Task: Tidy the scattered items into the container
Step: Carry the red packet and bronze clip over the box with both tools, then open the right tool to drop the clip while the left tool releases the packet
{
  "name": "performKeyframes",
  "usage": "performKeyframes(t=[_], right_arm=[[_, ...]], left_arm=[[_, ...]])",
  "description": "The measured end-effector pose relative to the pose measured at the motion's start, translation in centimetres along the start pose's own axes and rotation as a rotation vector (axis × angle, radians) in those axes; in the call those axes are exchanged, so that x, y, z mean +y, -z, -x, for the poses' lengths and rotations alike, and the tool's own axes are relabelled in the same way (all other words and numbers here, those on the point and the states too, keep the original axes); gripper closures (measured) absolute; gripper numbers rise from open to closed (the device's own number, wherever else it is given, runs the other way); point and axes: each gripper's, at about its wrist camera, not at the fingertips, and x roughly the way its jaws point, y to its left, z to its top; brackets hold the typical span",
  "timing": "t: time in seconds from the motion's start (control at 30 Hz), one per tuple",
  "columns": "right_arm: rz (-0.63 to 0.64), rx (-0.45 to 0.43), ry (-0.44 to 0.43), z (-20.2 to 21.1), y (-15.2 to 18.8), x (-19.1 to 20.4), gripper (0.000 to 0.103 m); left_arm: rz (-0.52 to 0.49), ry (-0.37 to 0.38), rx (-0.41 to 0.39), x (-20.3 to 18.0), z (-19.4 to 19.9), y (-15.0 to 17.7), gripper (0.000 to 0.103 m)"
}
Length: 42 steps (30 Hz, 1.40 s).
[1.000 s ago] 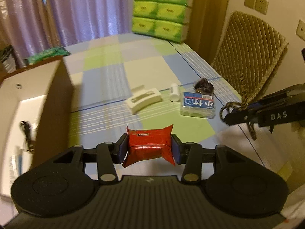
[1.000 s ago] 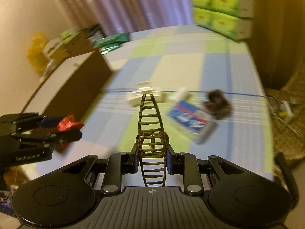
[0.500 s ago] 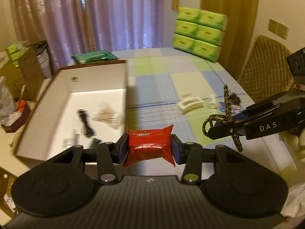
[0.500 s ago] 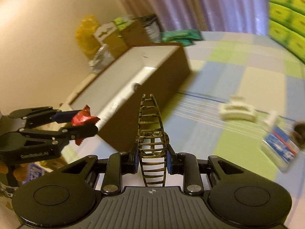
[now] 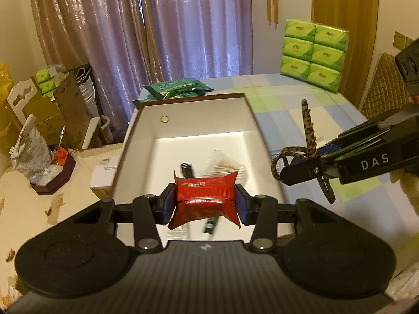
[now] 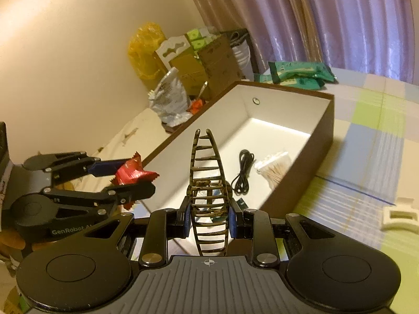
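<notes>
At lower centre of each wrist view, the left gripper (image 5: 205, 205) pinches a red snack packet (image 5: 206, 198) and the right gripper (image 6: 208, 216) clamps a leopard-print hair claw (image 6: 208, 183), both above the open box (image 6: 324, 120). Only the right view shows the black cable (image 6: 243, 171) and cotton swabs (image 6: 275, 166) sharply, plus a white clip (image 6: 399, 214) at right on the checked cloth.

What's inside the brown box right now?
Inside the box: a coiled black cable, a bag of cotton swabs and a small green item. The grippers and their loads hide the near end.
</notes>
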Motion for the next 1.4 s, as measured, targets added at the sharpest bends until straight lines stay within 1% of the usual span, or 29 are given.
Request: performKeyframes(t=[0.23, 0.33, 0.57, 0.67, 0.73, 0.9, 1.07, 1.2, 1.33, 1.37, 1.4], right_arm=[[-0.011, 0.042, 0.054, -4.3, -0.8, 0.6, 0.079], [0.006, 0.083, 0.082, -6.2, -0.7, 0.9, 0.079], [0.135, 0.244, 0.182, -11.0, -0.2, 1.0, 0.079], [0.217, 0.294, 0.245, -12.2, -0.1, 1.7, 0.079], [0.248, 0.324, 0.264, -12.8, -0.3, 1.6, 0.079], [0.339, 0.373, 0.256, -13.5, 0.0, 2.0, 0.079], [0.433, 0.454, 0.266, -15.4, 0.8, 2.7, 0.079], [0.457, 0.491, 0.259, -16.1, 1.2, 2.3, 0.079], [0.455, 0.488, 0.245, -15.9, 0.9, 1.8, 0.078], [0.450, 0.482, 0.246, -15.8, 0.8, 1.7, 0.075], [0.445, 0.473, 0.241, -15.7, 0.7, 1.5, 0.066]], left_arm=[[-0.044, 0.040, 0.030, 3.6, -2.8, 0.1, 0.062], [-0.054, 0.060, 0.047, 4.8, -3.9, 0.2, 0.062], [-0.085, 0.101, 0.075, 6.7, -5.8, 0.9, 0.062], [-0.088, 0.119, 0.086, 7.1, -6.4, 1.2, 0.062], [-0.089, 0.128, 0.096, 7.3, -6.8, 1.4, 0.062], [-0.099, 0.152, 0.120, 7.5, -7.6, 2.0, 0.062], [-0.109, 0.165, 0.139, 7.4, -8.3, 2.2, 0.062], [-0.113, 0.169, 0.149, 7.5, -8.7, 2.3, 0.062], [-0.113, 0.168, 0.161, 7.7, -9.0, 2.3, 0.061], [-0.113, 0.168, 0.163, 7.7, -9.1, 2.3, 0.061], [-0.114, 0.169, 0.165, 7.7, -9.1, 2.3, 0.061]])
